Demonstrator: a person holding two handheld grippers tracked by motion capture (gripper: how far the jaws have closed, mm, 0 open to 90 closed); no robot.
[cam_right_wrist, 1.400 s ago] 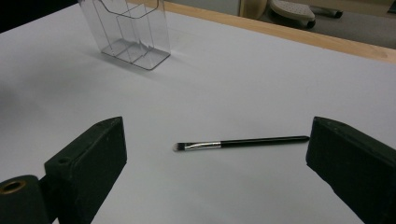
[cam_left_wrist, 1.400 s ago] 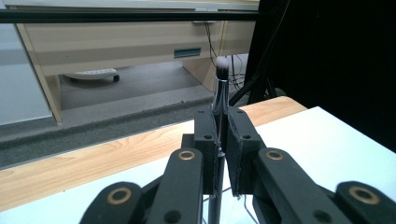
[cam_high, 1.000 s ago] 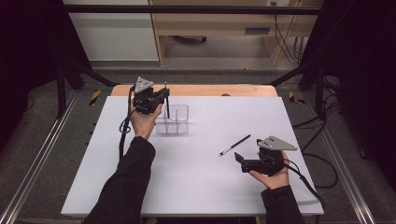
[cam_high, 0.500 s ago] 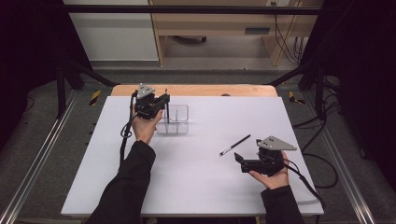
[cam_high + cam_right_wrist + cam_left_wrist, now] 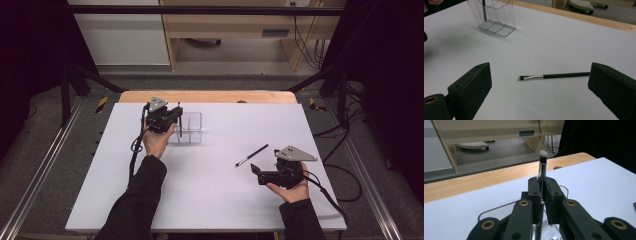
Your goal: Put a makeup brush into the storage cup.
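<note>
My left gripper [image 5: 175,116] [image 5: 543,188] is shut on a makeup brush [image 5: 542,162] with a silver ferrule and a pale tip, held upright with the bristles up. The brush's dark handle [image 5: 484,10] reaches down into the left part of a clear plastic holder [image 5: 191,129] [image 5: 496,18] at the back of the white table [image 5: 210,200]. A second, thin black brush [image 5: 251,155] [image 5: 554,75] lies flat on the table right of centre. Just short of it, my right gripper [image 5: 257,174] [image 5: 539,86] stands open with a jaw on each side and nothing held.
A bare wooden strip [image 5: 210,96] runs along the table's far edge. Beyond it are a wooden shelf unit [image 5: 225,30] and floor cables [image 5: 310,35]. Metal rails [image 5: 45,165] flank the table on both sides.
My left gripper has come down with the upright brush, bringing its handle lower into the clear holder. The right gripper and the lying brush have stayed put.
</note>
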